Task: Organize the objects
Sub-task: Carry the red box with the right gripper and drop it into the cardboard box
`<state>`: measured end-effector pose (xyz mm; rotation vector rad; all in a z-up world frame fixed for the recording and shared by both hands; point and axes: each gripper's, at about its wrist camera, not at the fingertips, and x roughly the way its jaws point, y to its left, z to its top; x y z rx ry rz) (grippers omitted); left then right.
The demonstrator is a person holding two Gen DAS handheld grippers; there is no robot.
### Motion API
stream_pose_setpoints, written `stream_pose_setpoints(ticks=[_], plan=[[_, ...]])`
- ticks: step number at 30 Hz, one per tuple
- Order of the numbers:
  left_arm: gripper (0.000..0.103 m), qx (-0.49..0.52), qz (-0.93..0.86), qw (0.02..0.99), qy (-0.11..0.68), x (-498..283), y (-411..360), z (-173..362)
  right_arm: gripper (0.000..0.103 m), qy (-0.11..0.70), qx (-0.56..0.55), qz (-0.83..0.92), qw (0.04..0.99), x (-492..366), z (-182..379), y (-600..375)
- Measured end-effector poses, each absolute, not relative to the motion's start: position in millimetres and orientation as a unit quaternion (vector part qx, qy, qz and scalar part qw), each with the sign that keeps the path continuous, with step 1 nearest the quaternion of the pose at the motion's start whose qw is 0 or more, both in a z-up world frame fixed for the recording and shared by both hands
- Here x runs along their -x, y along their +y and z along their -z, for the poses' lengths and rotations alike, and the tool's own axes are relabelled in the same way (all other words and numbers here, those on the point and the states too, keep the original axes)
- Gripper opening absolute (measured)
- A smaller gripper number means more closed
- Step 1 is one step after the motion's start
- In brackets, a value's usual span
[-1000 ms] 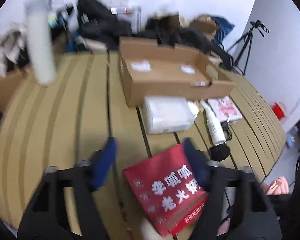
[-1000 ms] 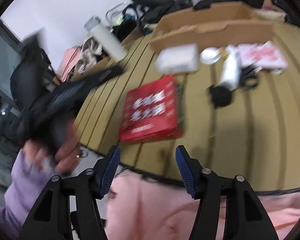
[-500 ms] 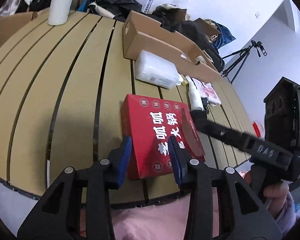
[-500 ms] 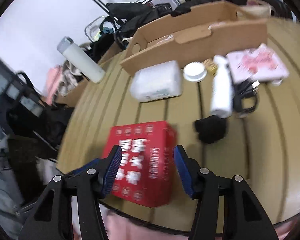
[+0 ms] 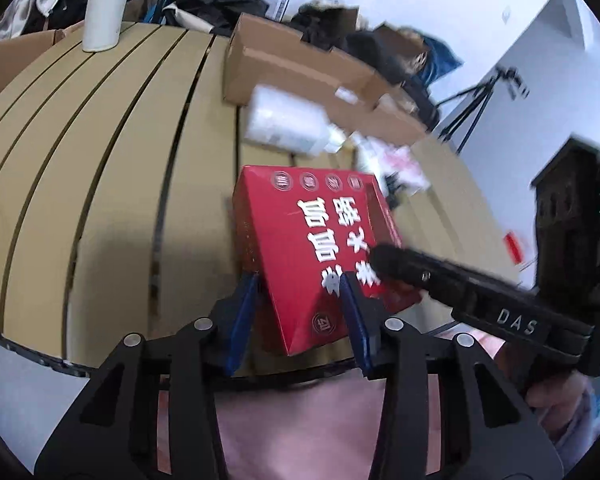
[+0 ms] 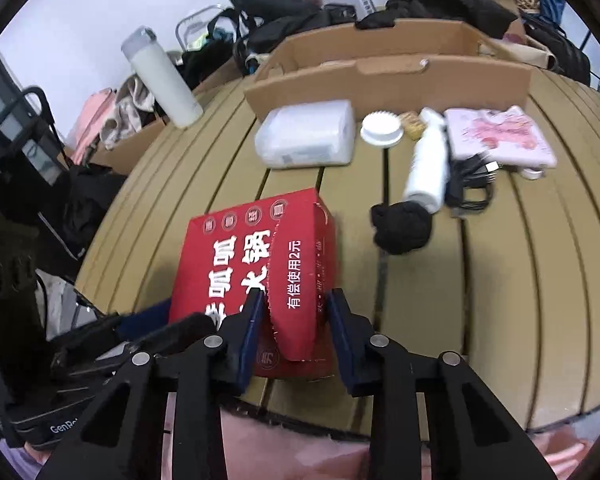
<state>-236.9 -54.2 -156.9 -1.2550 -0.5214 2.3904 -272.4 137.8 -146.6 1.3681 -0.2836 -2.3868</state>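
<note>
A red box [image 5: 300,220] with white characters lies near the front edge of the slatted table [image 5: 100,200]. My left gripper [image 5: 299,277] is shut on its near left corner, one blue pad on the side and one on the top face. My right gripper [image 6: 296,294] holds the box [image 6: 228,256] at its near right corner. Its jaws are closing, one pad on the top by the serrated flap and one against the right side. The right gripper's finger [image 5: 380,256] reaches across the box top in the left wrist view. The left gripper [image 6: 160,320] shows at the box's left edge.
Behind the red box are a white plastic pack [image 6: 308,136], a white lid [image 6: 381,128], a white bottle [image 6: 426,164], a black bundle [image 6: 402,228], a black cable [image 6: 470,184] and a pink pouch [image 6: 500,136]. An open cardboard box [image 6: 380,80] stands farther back, a white flask [image 6: 160,76] back left.
Both grippers have come in to the red box's near corners. The left swung in from the side and closed on the corner. The right jaws have narrowed onto the box.
</note>
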Motion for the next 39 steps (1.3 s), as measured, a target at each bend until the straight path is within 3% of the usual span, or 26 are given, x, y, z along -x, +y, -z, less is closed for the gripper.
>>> stream_pose_setpoints(ticks=[7,14,19,26,29,32,34,35,37,38,39], plan=[[0.038,0.417,-0.866,0.209,-0.18,289.8,-33.2,94.0,0.035,-0.103,-0.454,0.866,0.183,302.1,81.3,156.3],[0.038,0.422,-0.863,0.203,-0.189,443.4,-25.2,55.4,0.035,-0.043,-0.434,0.883,0.175,425.0,25.1,150.7],[0.038,0.45,-0.863,0.152,-0.172,526.6,-27.0,83.2,0.035,-0.024,-0.467,0.867,0.172,523.6,54.7,128.6],[0.04,0.49,-0.85,0.095,-0.167,579.8,-36.5,131.9,0.035,-0.076,-0.549,0.814,0.175,617.0,137.3,114.9],[0.044,0.472,-0.863,0.08,-0.164,573.8,-39.0,125.2,0.035,-0.096,-0.548,0.814,0.168,626.0,153.0,117.7],[0.061,0.46,-0.871,0.079,-0.156,564.0,-39.7,105.1,0.035,-0.078,-0.551,0.816,0.155,620.1,146.2,125.2],[0.081,0.444,-0.883,0.076,-0.13,547.8,-39.0,84.5,0.035,-0.055,-0.539,0.827,0.153,606.8,129.3,137.0],[0.087,0.438,-0.889,0.072,-0.11,534.7,-37.7,72.4,0.037,-0.048,-0.532,0.832,0.151,600.7,120.3,145.0],[0.1,0.431,-0.897,0.062,-0.082,518.5,-39.9,53.8,0.052,-0.028,-0.52,0.84,0.149,584.3,98.2,164.5],[0.1,0.425,-0.901,0.054,-0.063,504.4,-40.9,41.6,0.079,-0.012,-0.515,0.846,0.142,574.4,85.1,176.8],[0.1,0.423,-0.903,0.047,-0.05,493.9,-43.3,32.1,0.09,0.003,-0.506,0.853,0.129,561.7,70.8,191.5]])
